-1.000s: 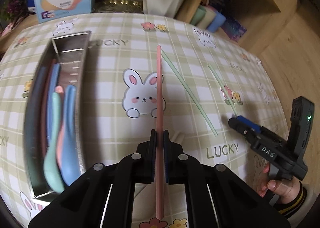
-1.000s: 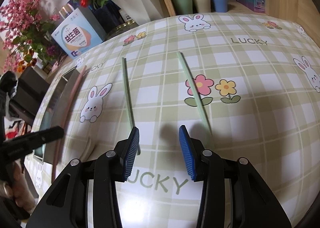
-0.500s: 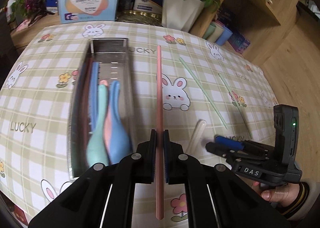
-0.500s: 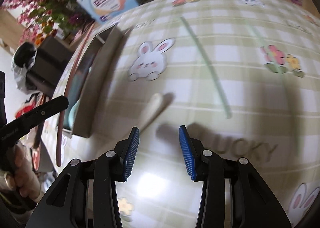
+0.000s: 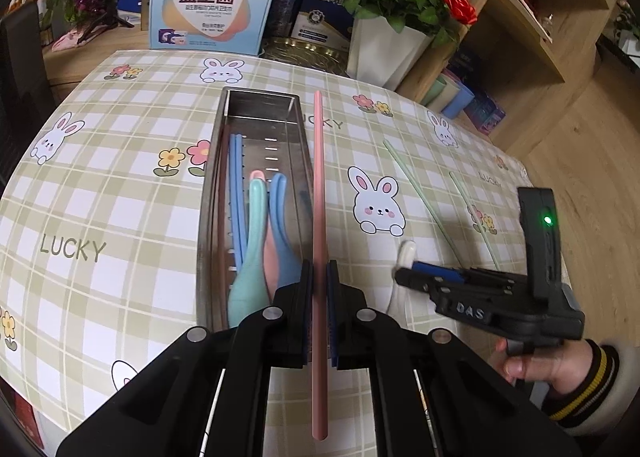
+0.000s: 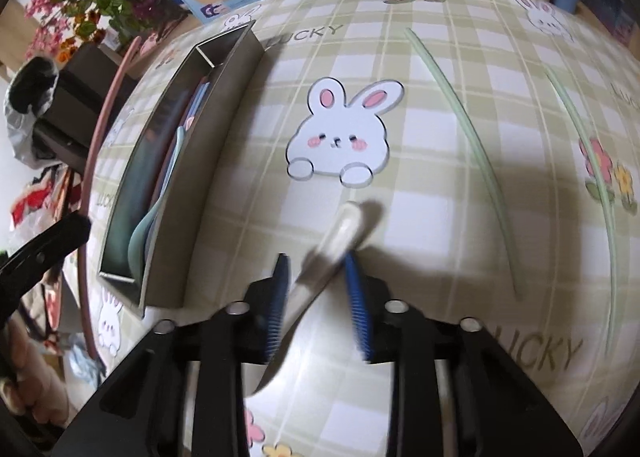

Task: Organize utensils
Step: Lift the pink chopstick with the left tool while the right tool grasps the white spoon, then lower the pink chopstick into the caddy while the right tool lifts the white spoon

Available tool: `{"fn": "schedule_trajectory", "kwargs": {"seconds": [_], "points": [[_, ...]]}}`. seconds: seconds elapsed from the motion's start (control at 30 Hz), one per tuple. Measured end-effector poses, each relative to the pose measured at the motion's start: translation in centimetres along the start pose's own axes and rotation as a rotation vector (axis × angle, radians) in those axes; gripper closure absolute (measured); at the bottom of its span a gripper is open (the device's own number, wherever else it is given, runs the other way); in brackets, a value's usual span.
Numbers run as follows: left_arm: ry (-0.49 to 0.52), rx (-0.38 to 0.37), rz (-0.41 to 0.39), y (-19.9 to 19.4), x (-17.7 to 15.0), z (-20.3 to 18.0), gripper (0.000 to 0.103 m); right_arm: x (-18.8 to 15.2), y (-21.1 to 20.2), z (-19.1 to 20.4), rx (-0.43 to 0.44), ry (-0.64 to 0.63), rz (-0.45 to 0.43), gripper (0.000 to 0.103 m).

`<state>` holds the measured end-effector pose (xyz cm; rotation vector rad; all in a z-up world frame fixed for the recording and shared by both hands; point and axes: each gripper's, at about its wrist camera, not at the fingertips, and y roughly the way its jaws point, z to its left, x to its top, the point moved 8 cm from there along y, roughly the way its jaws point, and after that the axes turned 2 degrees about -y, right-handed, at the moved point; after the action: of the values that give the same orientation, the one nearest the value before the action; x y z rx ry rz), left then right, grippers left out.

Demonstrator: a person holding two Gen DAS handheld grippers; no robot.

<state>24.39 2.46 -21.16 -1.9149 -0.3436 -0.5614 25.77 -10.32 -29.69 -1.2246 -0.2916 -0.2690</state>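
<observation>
1. Left wrist view: we find the left gripper clamped on the pink chopstick, parallel to the steel tray, just beside its right wall.
2. Right gripper closing; white spoon lies slantwise between its jaws (contact unclear), right of the tray.
</observation>
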Motion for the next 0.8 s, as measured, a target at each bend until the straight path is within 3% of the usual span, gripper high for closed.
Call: {"fn": "schedule_trajectory", "kwargs": {"seconds": [0.17, 0.4, 0.53, 0.67, 0.8], "points": [[-0.017, -0.003, -0.004, -0.1, 0.0, 0.4, 0.097, 1.9, 1.0, 0.9, -0.012, -0.064, -0.017, 0.090], [-0.022, 0.003, -0.007, -0.2, 0.1, 0.7, 0.097, 3.6, 0.9, 0.8, -0.038, -0.079, -0.036, 0.089], [-0.031, 0.012, -0.011, -0.1, 0.2, 1.0, 0.097, 3.2, -0.5, 0.6, -0.036, -0.070, -0.054, 0.086], [-0.034, 0.017, -0.009, 0.1, 0.3, 1.3, 0.097, 1.7, -0.9, 1.3, -0.052, -0.107, -0.039, 0.069], [-0.040, 0.026, -0.008, 0.2, 0.4, 1.6, 0.097, 0.6, -0.4, 1.7, -0.077, -0.126, -0.023, 0.069]]}}
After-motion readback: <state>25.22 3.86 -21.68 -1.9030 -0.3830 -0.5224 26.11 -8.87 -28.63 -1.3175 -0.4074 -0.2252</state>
